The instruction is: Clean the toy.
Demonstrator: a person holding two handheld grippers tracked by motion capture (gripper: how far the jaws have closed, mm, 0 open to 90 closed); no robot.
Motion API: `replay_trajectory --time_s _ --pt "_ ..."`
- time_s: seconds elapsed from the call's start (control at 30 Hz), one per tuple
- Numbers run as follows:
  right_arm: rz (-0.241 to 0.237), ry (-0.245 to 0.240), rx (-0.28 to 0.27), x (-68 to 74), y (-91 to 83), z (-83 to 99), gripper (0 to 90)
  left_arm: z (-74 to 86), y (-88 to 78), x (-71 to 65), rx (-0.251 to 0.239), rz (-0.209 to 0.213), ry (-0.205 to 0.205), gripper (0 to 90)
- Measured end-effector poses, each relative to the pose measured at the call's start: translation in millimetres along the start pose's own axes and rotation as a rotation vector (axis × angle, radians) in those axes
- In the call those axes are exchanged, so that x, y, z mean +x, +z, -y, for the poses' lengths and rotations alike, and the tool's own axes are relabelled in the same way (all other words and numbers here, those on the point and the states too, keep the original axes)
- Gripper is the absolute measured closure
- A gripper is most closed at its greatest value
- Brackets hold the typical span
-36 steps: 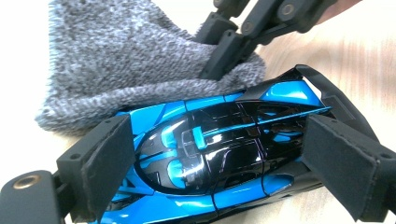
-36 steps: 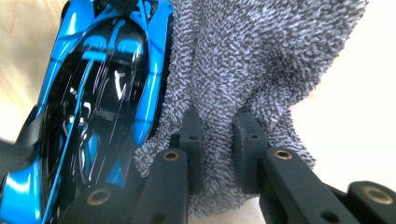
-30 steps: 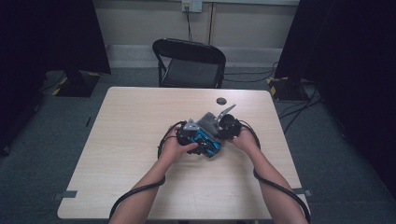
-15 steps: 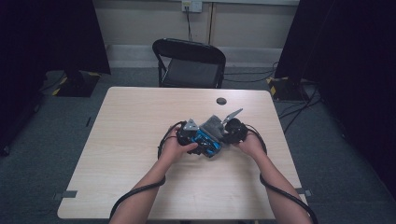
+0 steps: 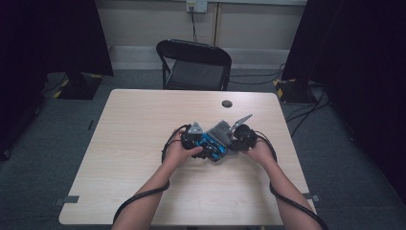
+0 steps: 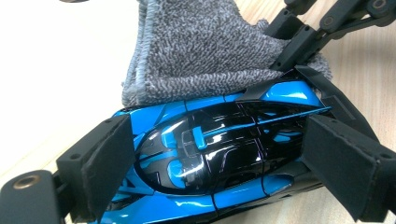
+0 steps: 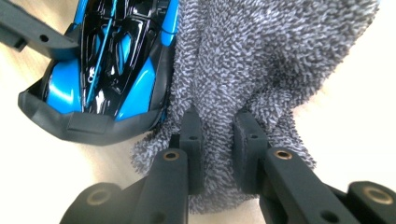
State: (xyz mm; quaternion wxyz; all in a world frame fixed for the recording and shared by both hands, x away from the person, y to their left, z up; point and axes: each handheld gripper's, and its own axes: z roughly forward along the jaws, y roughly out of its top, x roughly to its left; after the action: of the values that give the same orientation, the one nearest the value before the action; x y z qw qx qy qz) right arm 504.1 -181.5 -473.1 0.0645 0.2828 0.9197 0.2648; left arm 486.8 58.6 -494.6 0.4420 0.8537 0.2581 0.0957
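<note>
Your left gripper (image 5: 205, 145) clamps the blue-and-black toy car (image 5: 214, 146) near the middle of the table (image 5: 134, 158) in the high view, with your right gripper (image 5: 234, 135) pinching the grey cloth (image 5: 221, 131) just beside the car; a small black disc (image 5: 227, 103) lies well apart near the far edge, chair (image 5: 195, 64) beyond.

Left gripper view: your left gripper (image 6: 210, 158) has both pads pressed on the toy car's (image 6: 219, 158) sides, jaws wide. Cloth (image 6: 201, 46) touches the car's far side.

Right gripper view: your right gripper (image 7: 218, 144) is clamped narrow on a fold of cloth (image 7: 261, 56), which lies against the car (image 7: 112, 51).
</note>
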Motion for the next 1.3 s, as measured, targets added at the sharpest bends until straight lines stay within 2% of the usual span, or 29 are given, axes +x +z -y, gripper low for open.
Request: replay_trajectory --time_s 0.43,0.57,1.03,1.3 --pt "0.007 0.025 -0.003 7.0 -7.0 11.6 76.4 0.6 -0.2 0.3 -0.004 0.0 0.006 9.4" --pt "-0.006 0.038 -0.015 7.0 -9.1 16.6 76.4 1.2 -0.2 0.5 -0.009 0.001 0.007 9.4" --pt "-0.009 0.064 -0.028 16.2 -17.5 32.0 76.4 1.0 -0.2 0.3 -0.008 0.001 0.006 9.4" --pt "-0.015 0.058 -0.03 22.9 -22.3 40.0 76.4 0.9 -0.3 0.4 -0.006 0.0 0.006 9.4"
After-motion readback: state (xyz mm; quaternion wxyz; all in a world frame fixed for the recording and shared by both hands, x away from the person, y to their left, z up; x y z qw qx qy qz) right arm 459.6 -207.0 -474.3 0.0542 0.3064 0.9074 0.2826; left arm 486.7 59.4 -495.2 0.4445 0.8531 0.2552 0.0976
